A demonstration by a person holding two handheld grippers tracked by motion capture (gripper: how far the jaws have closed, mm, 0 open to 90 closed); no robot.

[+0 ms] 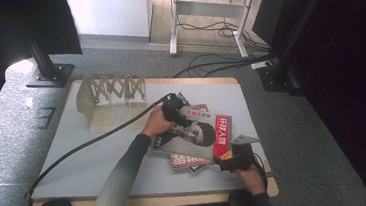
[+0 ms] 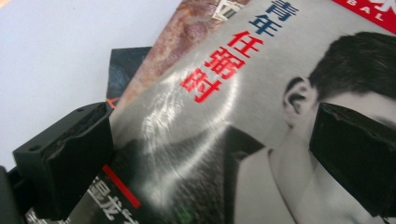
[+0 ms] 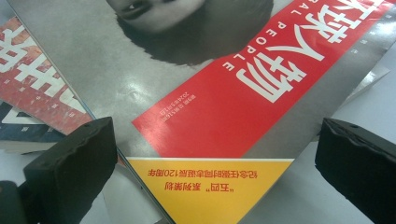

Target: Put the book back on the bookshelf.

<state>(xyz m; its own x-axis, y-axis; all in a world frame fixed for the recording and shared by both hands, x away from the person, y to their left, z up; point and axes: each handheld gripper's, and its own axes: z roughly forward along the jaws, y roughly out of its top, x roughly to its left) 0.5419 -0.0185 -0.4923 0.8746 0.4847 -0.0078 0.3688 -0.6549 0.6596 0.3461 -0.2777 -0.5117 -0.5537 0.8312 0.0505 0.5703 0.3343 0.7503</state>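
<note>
toward the left of the high view, a pale folding rack (image 1: 112,96) stands at the far edge of the grey tabletop (image 1: 76,162), well apart from the work. right of it, the left tool (image 1: 174,109) rests over the far end of the top magazine (image 1: 199,134), which lies on a fanned pile near the tabletop's right front. the left gripper view adds what the high view blurs: its jaws stand apart over the cover (image 2: 224,140), beside red chinese characters (image 2: 219,65). farther right, the right tool (image 1: 233,159) sits at the near corner; its own view shows jaws apart astride the corner, a red band (image 3: 261,88) reading "people", and a yellow triangle (image 3: 205,186).
</note>
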